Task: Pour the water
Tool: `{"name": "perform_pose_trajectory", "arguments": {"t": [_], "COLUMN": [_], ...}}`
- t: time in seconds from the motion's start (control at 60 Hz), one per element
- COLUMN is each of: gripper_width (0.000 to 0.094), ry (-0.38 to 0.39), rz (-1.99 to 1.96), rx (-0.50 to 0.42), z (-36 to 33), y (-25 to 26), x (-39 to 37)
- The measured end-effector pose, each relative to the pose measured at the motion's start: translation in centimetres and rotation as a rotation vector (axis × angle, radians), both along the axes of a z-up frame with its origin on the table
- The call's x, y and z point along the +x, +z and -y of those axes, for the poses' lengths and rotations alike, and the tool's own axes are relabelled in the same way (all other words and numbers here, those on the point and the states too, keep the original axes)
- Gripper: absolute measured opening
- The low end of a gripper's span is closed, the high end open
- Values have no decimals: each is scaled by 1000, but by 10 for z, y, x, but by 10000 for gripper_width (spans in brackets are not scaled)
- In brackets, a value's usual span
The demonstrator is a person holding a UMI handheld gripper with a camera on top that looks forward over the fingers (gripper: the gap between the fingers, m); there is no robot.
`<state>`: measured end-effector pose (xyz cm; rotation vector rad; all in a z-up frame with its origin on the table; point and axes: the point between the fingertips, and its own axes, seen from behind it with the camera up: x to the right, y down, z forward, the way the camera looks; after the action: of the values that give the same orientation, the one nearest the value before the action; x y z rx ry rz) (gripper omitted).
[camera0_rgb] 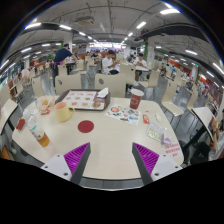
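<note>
The hand-held gripper (110, 160) is wide open above the near edge of the pale counter (105, 140) and holds nothing between its two fingers. Ahead of the left finger lies a dark red coaster (86, 127), and farther left stand a yellow cup (63, 112) and a bottle (38, 131). Ahead of the right finger is a clear glass (155, 130), beyond it a red cup (133, 100).

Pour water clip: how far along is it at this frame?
Nothing looks done. The gripper is open and empty above the near table edge. The bottle and clear cup stand untouched ahead. Grasping and pouring both remain.
</note>
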<state>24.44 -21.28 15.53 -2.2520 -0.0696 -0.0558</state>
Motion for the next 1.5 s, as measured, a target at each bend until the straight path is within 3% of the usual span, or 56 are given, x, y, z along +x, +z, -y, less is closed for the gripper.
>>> {"name": "perform_pose_trajectory", "arguments": {"t": [0.4, 0.683, 0.8, 0.983, 1.25, 1.3, 1.383, 1.5], "gripper_width": [842, 849, 848, 849, 836, 767, 562, 496], "ry": [-9, 2, 37, 88, 68, 71, 65, 36], "rz": [46, -25, -75, -95, -93, -95, -92, -96], "rx": [-30, -35, 3, 142, 243, 254, 265, 265], "z": [34, 79, 72, 17, -72, -81, -89, -96], "y": [-31, -63, -75, -76, -87, -94, -97, -97], "x": [-34, -167, -237, -315, -342, -345, -348, -348]}}
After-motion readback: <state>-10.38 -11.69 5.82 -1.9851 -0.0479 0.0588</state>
